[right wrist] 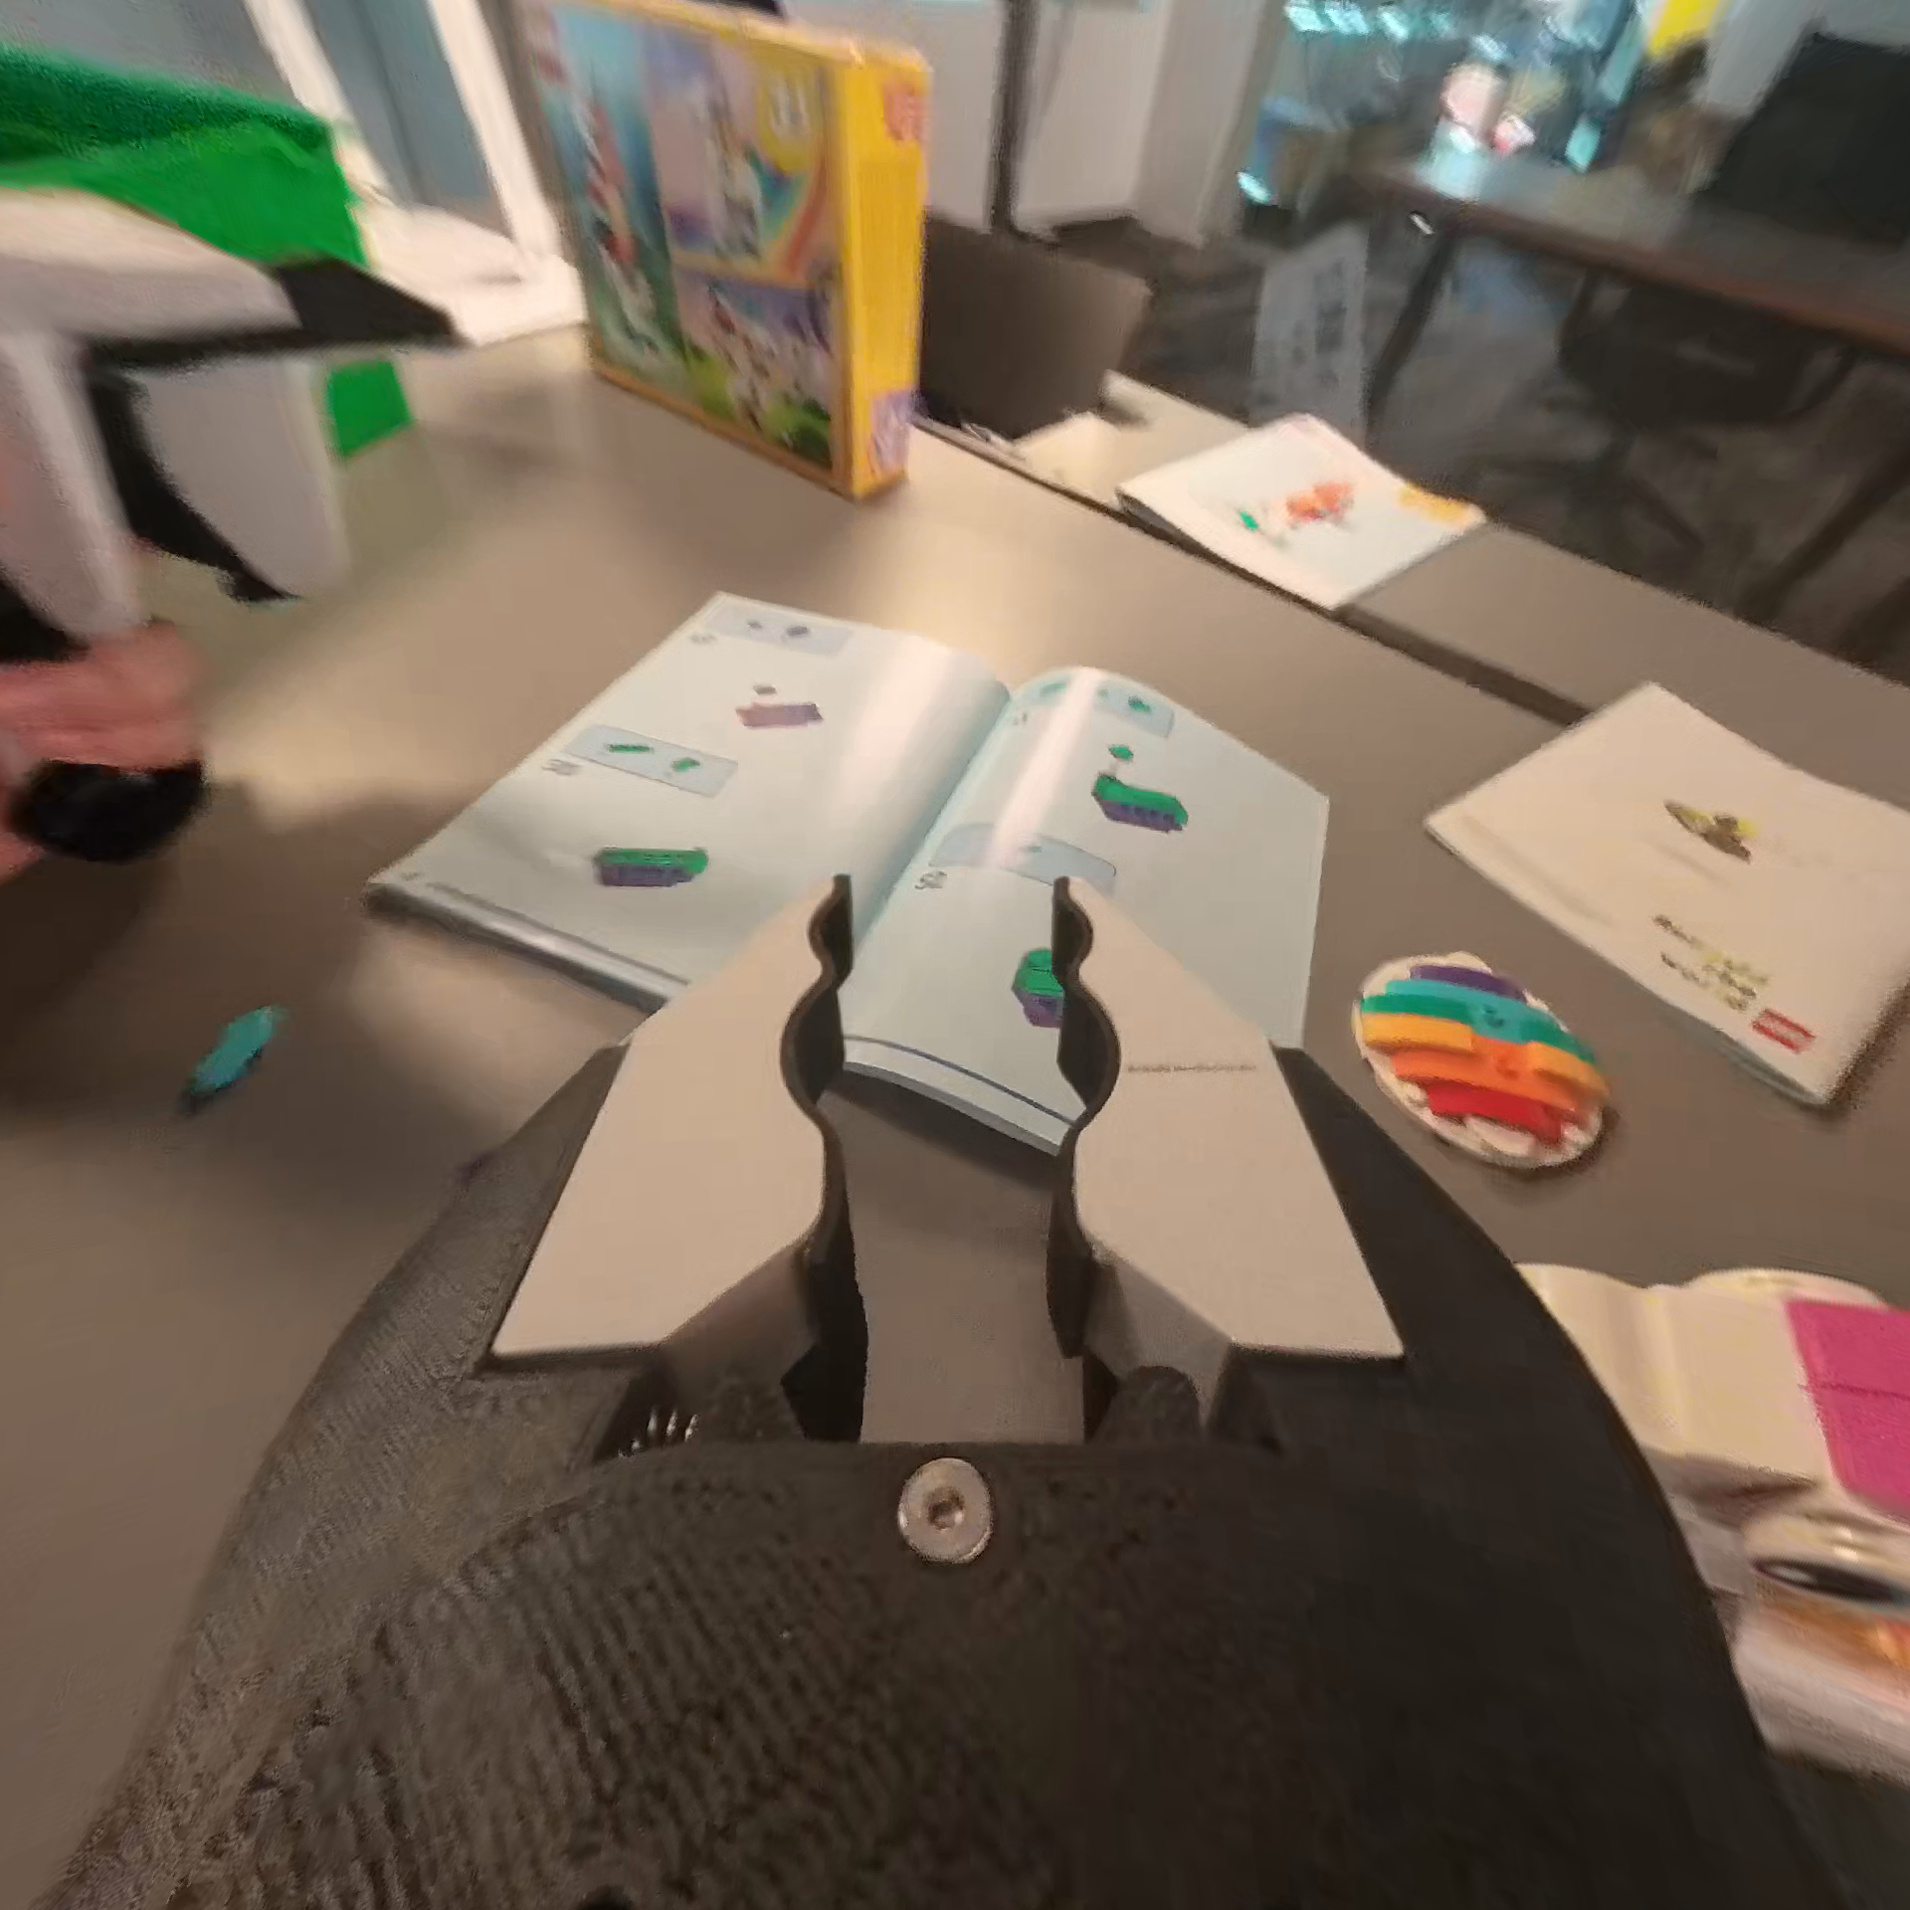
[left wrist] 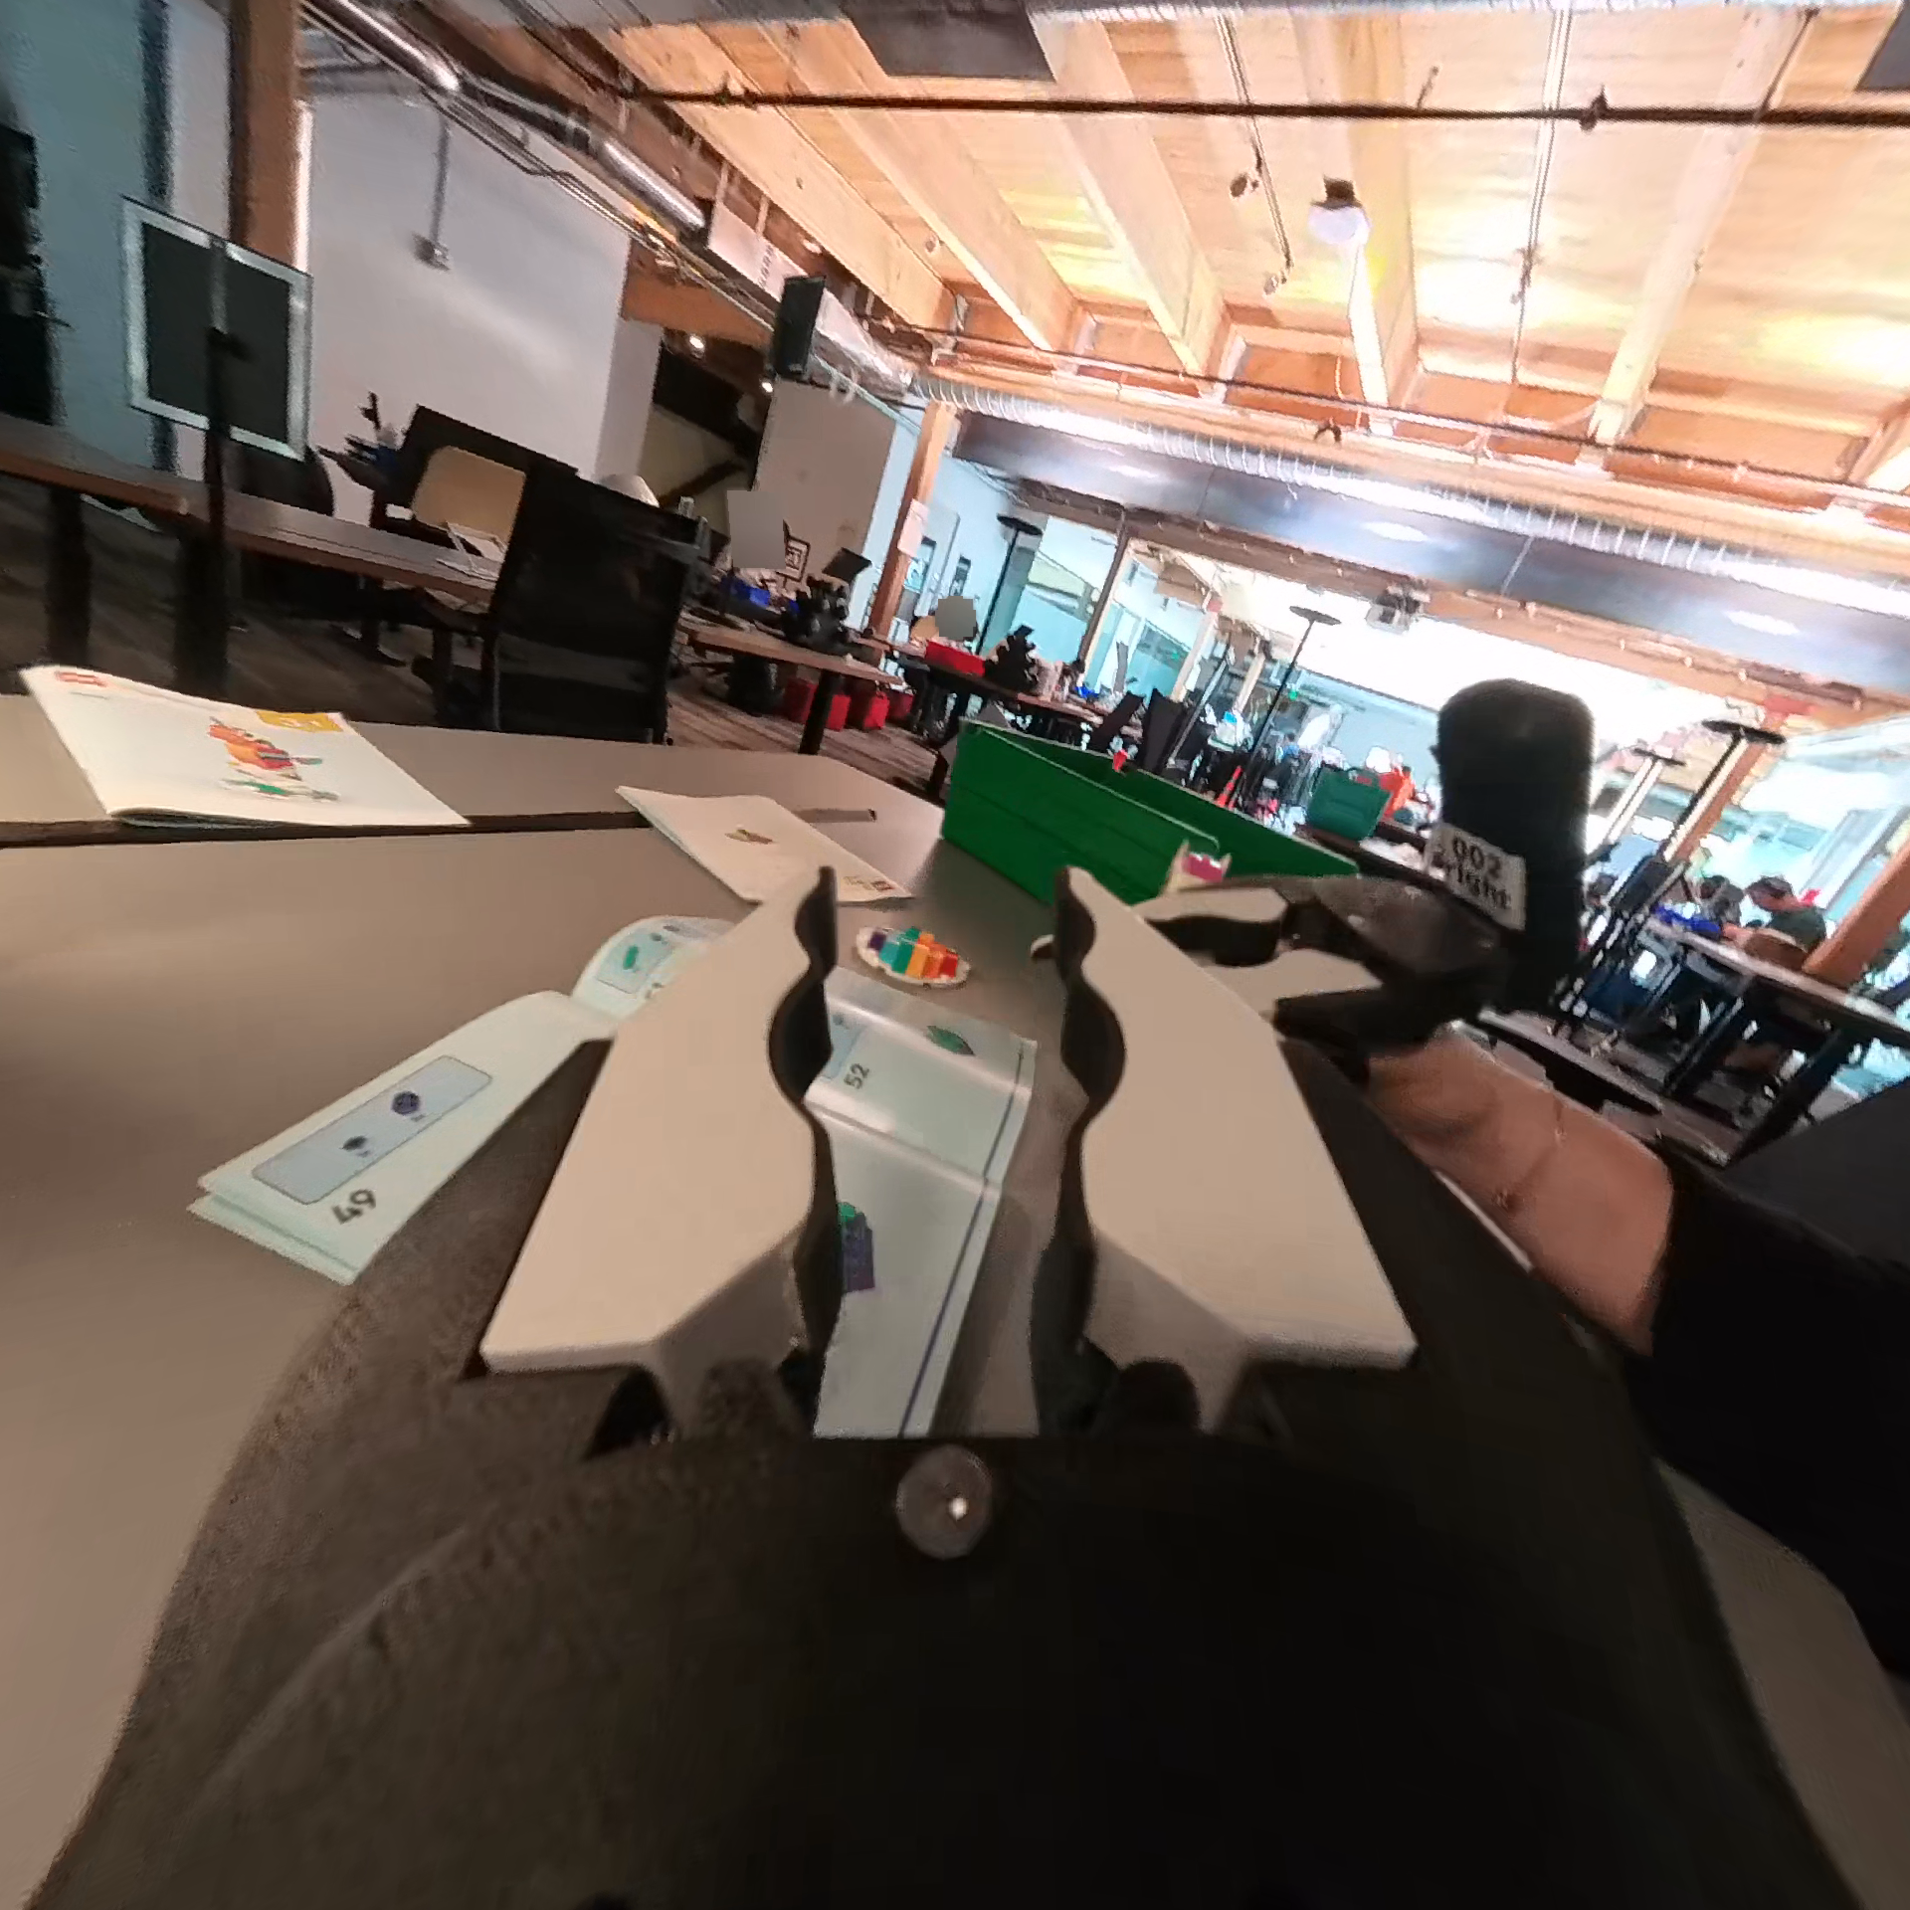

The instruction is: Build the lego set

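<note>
L gripper (left wrist: 946, 910) & R gripper (right wrist: 951, 920) agape, raised over booklet (right wrist: 827, 817)

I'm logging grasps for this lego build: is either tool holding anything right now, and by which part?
Nothing is held. The left tool and right tool both stand open and empty above the open pale-blue instruction booklet on the grey table.

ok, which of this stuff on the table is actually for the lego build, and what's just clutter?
For the build:
open instruction booklet
rainbow lego piece on its white base
loose teal brick
green tray
both tools, open and empty: left, right

Lying about:
yellow set box
two closed booklets
</note>
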The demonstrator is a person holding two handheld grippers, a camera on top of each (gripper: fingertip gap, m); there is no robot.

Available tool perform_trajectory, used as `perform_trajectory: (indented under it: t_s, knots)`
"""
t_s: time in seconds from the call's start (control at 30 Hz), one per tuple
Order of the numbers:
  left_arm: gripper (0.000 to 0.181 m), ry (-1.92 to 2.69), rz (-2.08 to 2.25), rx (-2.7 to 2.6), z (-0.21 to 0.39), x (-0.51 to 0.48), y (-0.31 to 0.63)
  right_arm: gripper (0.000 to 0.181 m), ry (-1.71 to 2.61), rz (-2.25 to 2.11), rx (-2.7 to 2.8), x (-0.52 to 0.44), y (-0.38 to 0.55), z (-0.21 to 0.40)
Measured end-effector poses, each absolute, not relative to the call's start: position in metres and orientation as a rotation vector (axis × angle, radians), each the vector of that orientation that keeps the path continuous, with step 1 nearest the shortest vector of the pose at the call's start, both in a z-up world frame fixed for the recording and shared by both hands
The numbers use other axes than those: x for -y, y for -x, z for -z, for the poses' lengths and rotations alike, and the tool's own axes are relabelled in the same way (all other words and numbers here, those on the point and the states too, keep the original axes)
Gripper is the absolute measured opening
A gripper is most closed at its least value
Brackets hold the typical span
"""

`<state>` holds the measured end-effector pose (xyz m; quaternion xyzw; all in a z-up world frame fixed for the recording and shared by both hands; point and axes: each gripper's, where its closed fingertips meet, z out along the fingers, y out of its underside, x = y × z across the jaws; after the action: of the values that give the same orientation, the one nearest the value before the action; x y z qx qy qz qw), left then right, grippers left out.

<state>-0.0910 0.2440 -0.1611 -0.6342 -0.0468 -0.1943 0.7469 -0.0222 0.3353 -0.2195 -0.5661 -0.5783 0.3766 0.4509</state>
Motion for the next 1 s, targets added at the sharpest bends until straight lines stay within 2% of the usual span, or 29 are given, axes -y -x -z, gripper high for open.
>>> perform_trajectory:
  t_s: [0.17, 0.37, 1.0]
  knots:
    - [0.039, 1.418, 0.384, 0.007, 0.163, -0.24, 0.078, 0.037, 1.216, -1.17, 1.748, -0.289, -0.005, 0.223]
    - [0.036, 1.484, 0.365, -0.076, 0.172, -0.233, 0.071, 0.034, 1.17, -1.183, 2.101, -0.249, -0.028, 0.256]
    - [0.021, 1.567, 0.262, -0.79, 0.213, -0.205, -0.039, 0.018, 1.195, -1.035, 2.215, -0.245, -0.027, 0.283]
